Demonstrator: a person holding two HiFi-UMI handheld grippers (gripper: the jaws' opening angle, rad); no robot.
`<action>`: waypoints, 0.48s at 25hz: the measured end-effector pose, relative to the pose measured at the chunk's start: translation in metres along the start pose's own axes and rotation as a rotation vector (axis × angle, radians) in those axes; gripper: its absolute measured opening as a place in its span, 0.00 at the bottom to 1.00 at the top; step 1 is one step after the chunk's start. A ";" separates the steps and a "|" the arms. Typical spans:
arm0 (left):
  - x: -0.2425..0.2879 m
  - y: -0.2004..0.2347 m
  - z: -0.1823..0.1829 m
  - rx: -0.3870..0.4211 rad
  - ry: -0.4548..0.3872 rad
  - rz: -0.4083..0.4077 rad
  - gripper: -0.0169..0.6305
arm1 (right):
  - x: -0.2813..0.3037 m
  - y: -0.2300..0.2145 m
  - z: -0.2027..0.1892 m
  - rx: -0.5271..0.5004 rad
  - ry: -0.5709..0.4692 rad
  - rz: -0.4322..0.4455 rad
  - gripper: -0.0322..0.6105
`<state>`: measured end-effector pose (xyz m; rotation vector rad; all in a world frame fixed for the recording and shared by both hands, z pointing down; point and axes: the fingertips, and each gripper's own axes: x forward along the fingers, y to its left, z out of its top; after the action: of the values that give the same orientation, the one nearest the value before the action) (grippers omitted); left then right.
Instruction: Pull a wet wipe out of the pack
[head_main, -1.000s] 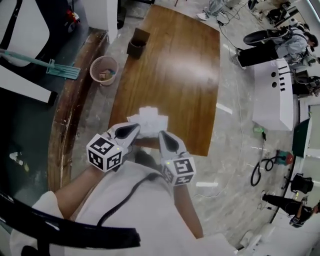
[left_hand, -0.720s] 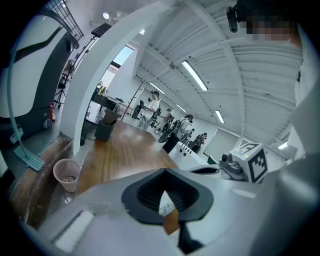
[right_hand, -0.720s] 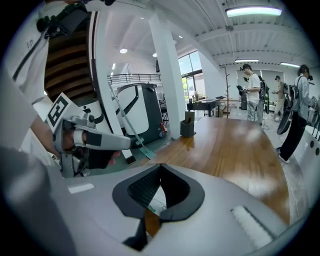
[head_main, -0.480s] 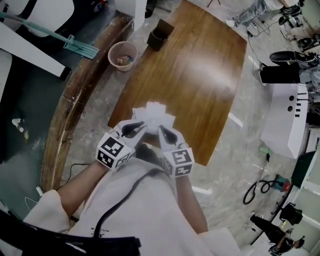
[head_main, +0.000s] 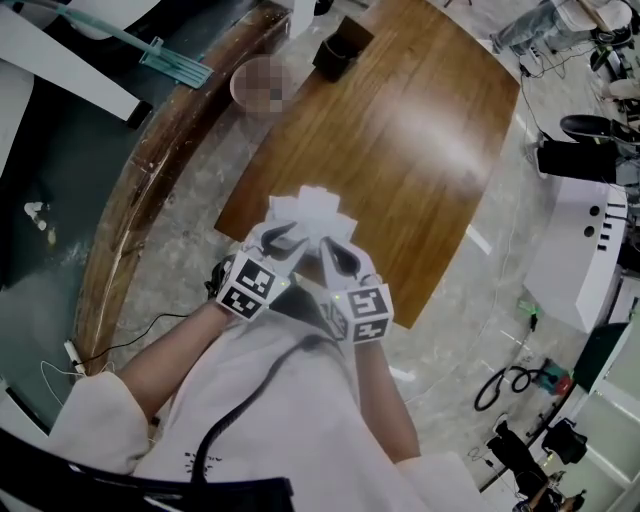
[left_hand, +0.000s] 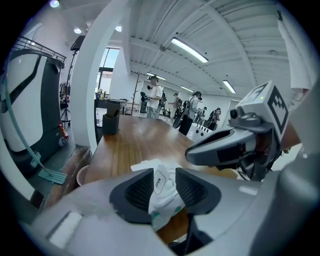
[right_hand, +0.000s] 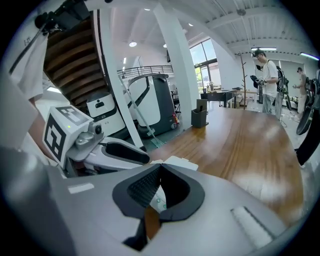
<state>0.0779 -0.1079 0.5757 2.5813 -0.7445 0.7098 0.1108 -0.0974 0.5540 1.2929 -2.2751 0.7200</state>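
Observation:
A white wet wipe pack (head_main: 305, 212) with green print and an "OPEN" label hangs over the near edge of the brown wooden table (head_main: 400, 130), between my two grippers. My left gripper (head_main: 290, 236) holds its jaws around the pack's left end. In the left gripper view the pack (left_hand: 162, 192) lies between the pads of the left gripper (left_hand: 164, 173), whose jaws are opening. My right gripper (head_main: 335, 250) is at the pack's right end. The right gripper view shows the tips of the right gripper (right_hand: 160, 168) shut together on the pack's edge (right_hand: 177, 162).
A black box (head_main: 338, 50) stands at the table's far end. A basket (head_main: 262, 80) and a green mop (head_main: 150, 50) are on the floor at the far left. A white machine (head_main: 585, 250) and cables (head_main: 500, 385) are at the right. People (left_hand: 152, 97) stand beyond the table.
Both grippers have sunk with the pack toward the table's near edge. The left gripper's jaws have spread apart from shut. The right gripper stays shut on the pack.

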 end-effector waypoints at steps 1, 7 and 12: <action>0.003 0.000 -0.001 0.002 0.001 0.006 0.26 | -0.001 -0.002 -0.002 0.000 0.004 -0.001 0.06; 0.019 0.002 -0.018 -0.019 0.032 0.073 0.30 | -0.005 -0.009 -0.004 0.002 0.012 -0.009 0.06; 0.022 0.012 -0.015 -0.037 0.021 0.106 0.20 | -0.008 -0.013 -0.005 0.007 0.010 -0.023 0.06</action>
<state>0.0817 -0.1187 0.6020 2.5129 -0.8848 0.7459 0.1267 -0.0949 0.5559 1.3131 -2.2481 0.7260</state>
